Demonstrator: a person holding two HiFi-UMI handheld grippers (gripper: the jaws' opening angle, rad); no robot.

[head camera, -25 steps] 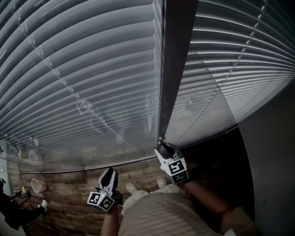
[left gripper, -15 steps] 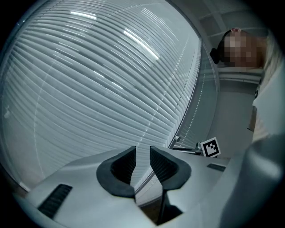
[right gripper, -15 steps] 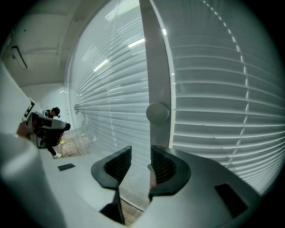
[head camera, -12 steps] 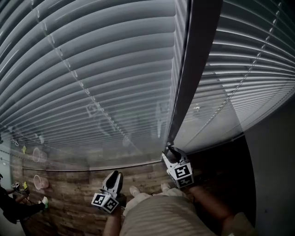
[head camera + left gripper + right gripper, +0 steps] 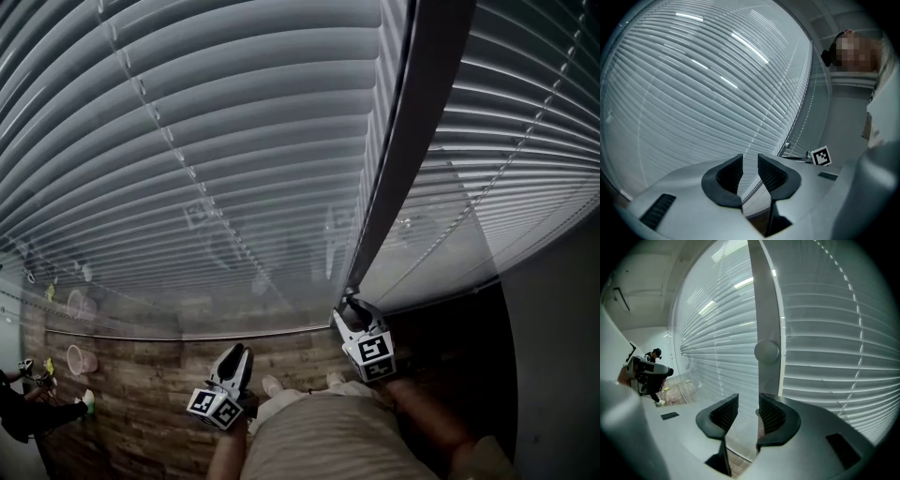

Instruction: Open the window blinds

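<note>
Left gripper [image 5: 750, 158]: jaws apart with a narrow gap and nothing between the pads, so it's released. Only slats of the window blinds [image 5: 693, 93] show through the gap, and the pads aren't touching them. In the head view it hangs low and short of the blinds, tips pointing at the bottom rail [image 5: 187, 336] just ahead.

Right gripper [image 5: 748, 398]: jaws also apart with a narrow gap, and no clear grip on anything. A small pale blob sits at the inner face of its right-hand pad, too unclear to name. Directly ahead of the tips is the grey frame post [image 5: 761, 296], with a round knob [image 5: 767, 351] on it just above the fingers. In the head view the tips sit at the foot of that post, higher and further forward than the left gripper's.

The blinds fill everything ahead of and above both sets of fingers. They are two panels, one on each side of the post. The slats are down and angled nearly flat against the glass, so little shows through. A ladder cord runs diagonally across each panel.

Below the fingers is the plank floor [image 5: 141, 412], with the operator's legs [image 5: 319, 436] and shoes behind the grippers. Well off to the left of the left gripper are a pink tub [image 5: 80, 359] and a bystander [image 5: 28, 417] in dark clothes.
</note>
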